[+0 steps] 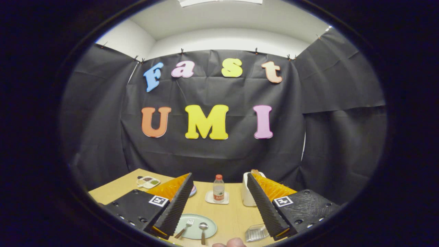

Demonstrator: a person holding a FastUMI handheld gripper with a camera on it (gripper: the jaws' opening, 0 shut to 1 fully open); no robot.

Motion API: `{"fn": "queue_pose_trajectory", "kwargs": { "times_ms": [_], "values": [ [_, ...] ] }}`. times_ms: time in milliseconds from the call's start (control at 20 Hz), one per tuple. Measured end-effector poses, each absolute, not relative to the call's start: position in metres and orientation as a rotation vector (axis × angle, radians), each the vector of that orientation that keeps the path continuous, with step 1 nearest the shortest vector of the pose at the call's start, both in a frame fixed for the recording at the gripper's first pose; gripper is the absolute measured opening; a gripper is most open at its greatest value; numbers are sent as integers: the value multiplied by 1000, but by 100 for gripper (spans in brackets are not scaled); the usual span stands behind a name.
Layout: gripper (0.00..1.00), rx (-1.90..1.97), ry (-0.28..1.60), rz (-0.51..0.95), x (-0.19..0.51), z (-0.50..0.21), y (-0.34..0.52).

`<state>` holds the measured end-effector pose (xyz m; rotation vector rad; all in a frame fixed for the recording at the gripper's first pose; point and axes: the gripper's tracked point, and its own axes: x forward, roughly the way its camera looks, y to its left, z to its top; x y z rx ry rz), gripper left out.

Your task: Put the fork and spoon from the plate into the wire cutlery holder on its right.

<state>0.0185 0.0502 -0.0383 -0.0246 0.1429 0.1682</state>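
Note:
A pale green plate [195, 230] lies on the wooden table, low between my fingers and close to the left one. On it rest a fork [185, 227] and a spoon [203, 230], side by side, handles toward me. The wire cutlery holder [256, 232] sits to the plate's right, partly hidden behind the right finger. My gripper [218, 200] is open, held well above the table, with nothing between its fingers.
Beyond the fingers stand a small bottle [218, 188] on a white coaster, a white jug [247, 193] and a divided snack dish [148, 182] at the back left. A fingertip of a person's hand [230, 243] shows at the table's near edge.

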Motion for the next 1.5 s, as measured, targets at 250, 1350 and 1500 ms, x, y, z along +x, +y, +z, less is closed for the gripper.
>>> {"fn": "queue_pose_trajectory", "kwargs": {
  "times_ms": [250,1350,1500],
  "values": [
    [95,-70,259,213,10,-83,58],
    [79,-190,879,273,33,-375,122],
    [60,-214,910,257,35,-393,122]
  ]
}}
